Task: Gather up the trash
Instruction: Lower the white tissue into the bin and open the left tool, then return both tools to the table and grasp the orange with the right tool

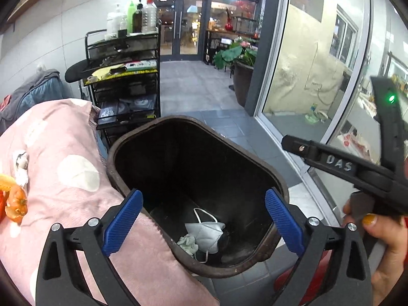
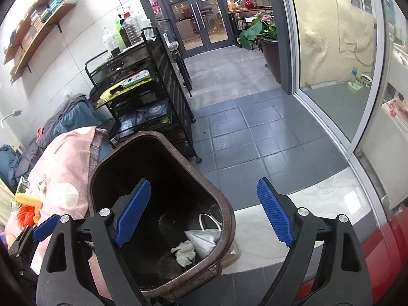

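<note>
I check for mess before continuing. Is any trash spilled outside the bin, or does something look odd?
Nothing is spilled. The face mask and crumpled tissue lie at the bottom of the brown bin. Only oddity: the pink blanket presses against its rim.

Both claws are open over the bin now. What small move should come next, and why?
Probably draw the left claw back toward the pink blanket. It is empty, and the face mask and crumpled tissue already lie in the brown bin, while another crumpled white scrap lies on the blanket.
</note>
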A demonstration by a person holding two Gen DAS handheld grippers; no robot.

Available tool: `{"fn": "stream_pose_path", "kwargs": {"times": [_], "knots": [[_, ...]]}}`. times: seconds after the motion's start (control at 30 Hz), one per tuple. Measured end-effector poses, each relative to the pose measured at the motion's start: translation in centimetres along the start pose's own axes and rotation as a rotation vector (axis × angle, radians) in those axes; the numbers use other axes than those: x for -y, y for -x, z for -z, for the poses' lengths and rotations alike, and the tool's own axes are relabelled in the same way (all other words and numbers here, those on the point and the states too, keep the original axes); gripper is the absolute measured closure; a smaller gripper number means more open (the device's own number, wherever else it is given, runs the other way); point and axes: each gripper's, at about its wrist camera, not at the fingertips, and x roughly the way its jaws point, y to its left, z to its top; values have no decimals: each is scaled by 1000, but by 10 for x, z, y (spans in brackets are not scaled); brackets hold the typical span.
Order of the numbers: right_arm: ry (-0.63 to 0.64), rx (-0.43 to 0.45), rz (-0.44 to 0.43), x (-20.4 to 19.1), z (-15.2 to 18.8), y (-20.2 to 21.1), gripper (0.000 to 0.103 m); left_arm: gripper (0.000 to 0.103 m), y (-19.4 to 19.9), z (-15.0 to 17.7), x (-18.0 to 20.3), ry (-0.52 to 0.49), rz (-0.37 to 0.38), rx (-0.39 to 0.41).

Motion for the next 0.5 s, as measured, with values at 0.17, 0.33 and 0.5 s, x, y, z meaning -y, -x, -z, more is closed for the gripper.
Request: {"fn": "stream_pose_path", "kwargs": {"times": [0.17, 0.33, 0.5], "knots": [[34, 7, -30, -13, 3, 1, 18, 6, 24, 4, -5, 17, -15, 48], [78, 23, -65, -37, 7, 6, 18, 6, 50, 15, -18, 40, -53, 92], [147, 6, -122, -71, 15, 9, 18, 6, 75, 25, -35, 69, -109, 126]]}}
